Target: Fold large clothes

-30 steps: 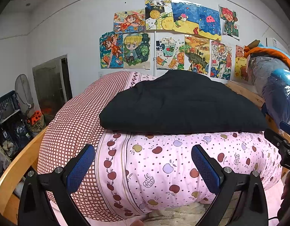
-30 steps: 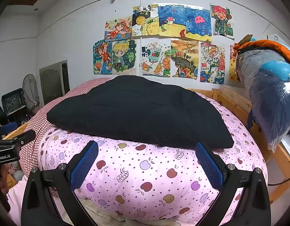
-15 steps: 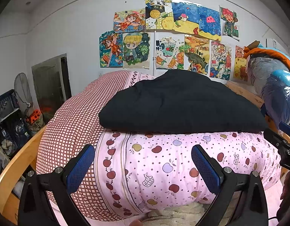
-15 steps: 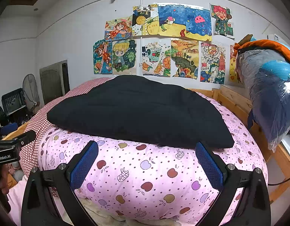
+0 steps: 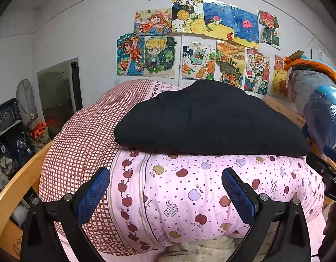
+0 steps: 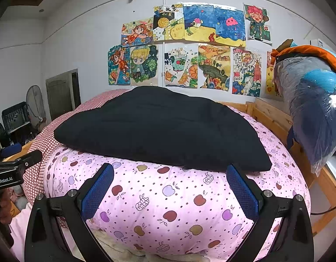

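pink apple-print quilt [image 5: 189,187] on wooden bed [image 6: 270,113], folded black garment [image 6: 159,128] atop

A white wall [image 6: 80,43] carries a cluster of bright children's drawings [image 6: 189,50]. Left of them stands a dark doorway [image 5: 58,91], with a standing fan [image 6: 35,102] and a black crate [image 6: 15,118] nearby. A wooden bed frame [image 6: 270,115] runs along the right.
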Demonstrator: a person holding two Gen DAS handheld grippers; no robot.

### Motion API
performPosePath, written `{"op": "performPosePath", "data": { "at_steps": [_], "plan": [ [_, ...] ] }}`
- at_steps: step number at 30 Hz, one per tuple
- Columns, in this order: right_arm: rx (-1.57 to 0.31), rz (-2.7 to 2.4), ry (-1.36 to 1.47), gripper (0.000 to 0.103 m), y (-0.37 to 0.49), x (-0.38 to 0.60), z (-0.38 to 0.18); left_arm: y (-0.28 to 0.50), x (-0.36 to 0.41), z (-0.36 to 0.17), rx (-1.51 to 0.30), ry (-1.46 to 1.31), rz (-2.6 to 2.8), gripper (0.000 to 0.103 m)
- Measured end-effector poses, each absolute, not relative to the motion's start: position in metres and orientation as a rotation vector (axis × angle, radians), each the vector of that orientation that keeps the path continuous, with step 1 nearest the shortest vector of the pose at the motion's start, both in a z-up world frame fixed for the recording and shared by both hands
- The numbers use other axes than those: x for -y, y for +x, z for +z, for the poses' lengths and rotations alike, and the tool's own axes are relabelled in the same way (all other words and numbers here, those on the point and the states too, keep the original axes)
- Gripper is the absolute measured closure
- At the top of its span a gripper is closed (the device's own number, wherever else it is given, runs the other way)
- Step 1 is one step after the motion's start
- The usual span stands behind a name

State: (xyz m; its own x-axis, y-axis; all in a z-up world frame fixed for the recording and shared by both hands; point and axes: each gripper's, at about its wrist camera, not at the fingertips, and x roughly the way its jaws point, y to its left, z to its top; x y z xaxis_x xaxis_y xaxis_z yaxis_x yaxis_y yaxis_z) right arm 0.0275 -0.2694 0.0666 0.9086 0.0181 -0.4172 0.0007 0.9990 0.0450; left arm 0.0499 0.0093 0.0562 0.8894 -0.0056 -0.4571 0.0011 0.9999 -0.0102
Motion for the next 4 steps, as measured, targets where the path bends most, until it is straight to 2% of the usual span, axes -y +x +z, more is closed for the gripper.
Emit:
{"op": "performPosePath", "data": {
  "at_steps": [4],
  "plan": [
    [-0.432, 0.009, 0.044, 0.002, 0.0275, 0.2695, 0.0661, 0.0503, -0.0074, 0.0552, -0.48, -0.01, 0.008, 0.0]
  ]
}}
